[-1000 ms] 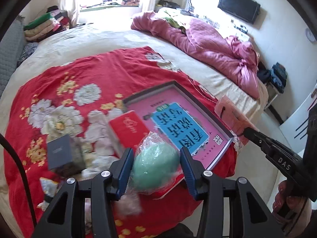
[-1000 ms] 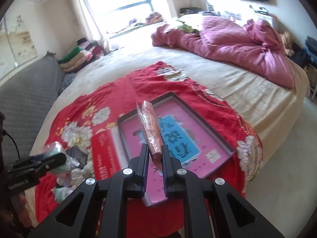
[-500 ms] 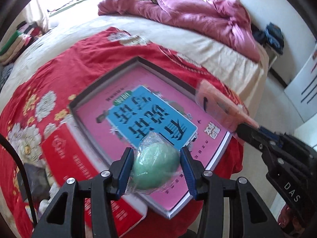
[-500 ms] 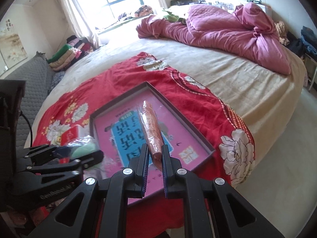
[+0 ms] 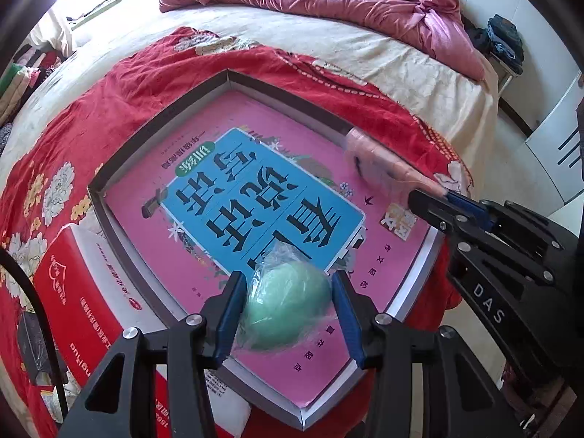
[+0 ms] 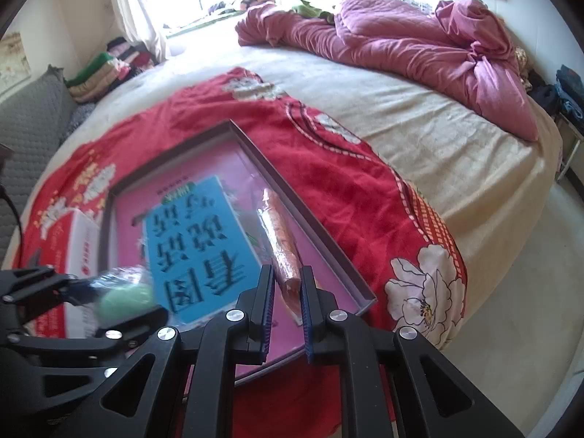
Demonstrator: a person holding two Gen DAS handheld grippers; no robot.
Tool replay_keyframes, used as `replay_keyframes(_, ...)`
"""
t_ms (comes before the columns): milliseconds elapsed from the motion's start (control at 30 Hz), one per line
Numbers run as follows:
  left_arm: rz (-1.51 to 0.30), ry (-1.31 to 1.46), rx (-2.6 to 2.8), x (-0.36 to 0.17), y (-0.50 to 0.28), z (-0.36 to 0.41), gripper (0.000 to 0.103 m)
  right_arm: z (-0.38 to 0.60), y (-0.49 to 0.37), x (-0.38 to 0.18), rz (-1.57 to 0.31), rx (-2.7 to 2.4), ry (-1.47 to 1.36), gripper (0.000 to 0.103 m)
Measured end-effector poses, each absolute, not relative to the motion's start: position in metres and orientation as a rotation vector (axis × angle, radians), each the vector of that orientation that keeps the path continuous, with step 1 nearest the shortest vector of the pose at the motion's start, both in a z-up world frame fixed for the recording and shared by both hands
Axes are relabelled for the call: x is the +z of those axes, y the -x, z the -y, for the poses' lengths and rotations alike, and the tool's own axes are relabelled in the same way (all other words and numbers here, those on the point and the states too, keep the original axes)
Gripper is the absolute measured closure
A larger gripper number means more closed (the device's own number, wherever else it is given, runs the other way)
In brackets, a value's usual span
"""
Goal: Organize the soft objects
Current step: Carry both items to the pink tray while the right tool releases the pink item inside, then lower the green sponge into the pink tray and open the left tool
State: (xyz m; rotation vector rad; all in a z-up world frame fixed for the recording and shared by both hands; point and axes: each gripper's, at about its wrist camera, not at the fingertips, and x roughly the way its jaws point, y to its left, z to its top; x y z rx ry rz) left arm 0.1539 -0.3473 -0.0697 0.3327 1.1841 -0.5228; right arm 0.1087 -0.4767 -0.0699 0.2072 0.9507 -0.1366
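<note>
My left gripper (image 5: 288, 310) is shut on a green soft ball in a clear plastic bag (image 5: 286, 308) and holds it over the near corner of a shallow pink box lid with a blue label (image 5: 252, 208). My right gripper (image 6: 286, 301) is shut on a flat orange-pink packet in clear wrap (image 6: 281, 244) and holds it on edge over the lid's right side (image 6: 310, 222). The packet (image 5: 379, 162) and right gripper (image 5: 449, 204) also show in the left wrist view. The green ball (image 6: 126, 297) shows blurred in the right wrist view.
The lid lies on a red floral blanket (image 5: 153, 69) over a cream bed (image 6: 419, 127). A red and white box (image 5: 87, 284) sits left of the lid. A crumpled pink quilt (image 6: 419, 47) lies at the back. The floor (image 6: 511, 310) is to the right.
Both grippers have moved forward and down toward the pink lid, each still holding its object. The right gripper's packet now reaches over the lid's right edge.
</note>
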Motion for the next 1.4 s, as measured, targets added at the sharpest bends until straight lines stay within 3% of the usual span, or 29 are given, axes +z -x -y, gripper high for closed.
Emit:
replay_keyframes(133, -1.193, -0.336, -0.522, -0.075, -0.155, 0.347, 0.054, 0.479, -0.106, -0.076, -0.953, -0.128, -0.227, 0.085)
replay_keyframes(267, -1.204, -0.338, -0.514, -0.08, -0.156, 0.345, 0.054, 0.482, -0.101, -0.076, -0.95, -0.122, -0.263, 0.068)
replay_keyframes(767, -1.22, -0.38, -0.489, -0.089, -0.151, 0.344, 0.05, 0.49, -0.091, -0.068, -0.935, -0.153, -0.319, 0.061)
replay_keyframes(1033, -1.215, -0.396, -0.484, -0.089, -0.15, 0.345, 0.039, 0.491, -0.088, -0.058, -0.923, -0.162, -0.324, 0.055)
replay_keyframes(1400, -1.202, -0.366, -0.481, -0.077, -0.144, 0.332, 0.032, 0.488, -0.083, -0.051, -0.928, -0.16, -0.312, 0.049)
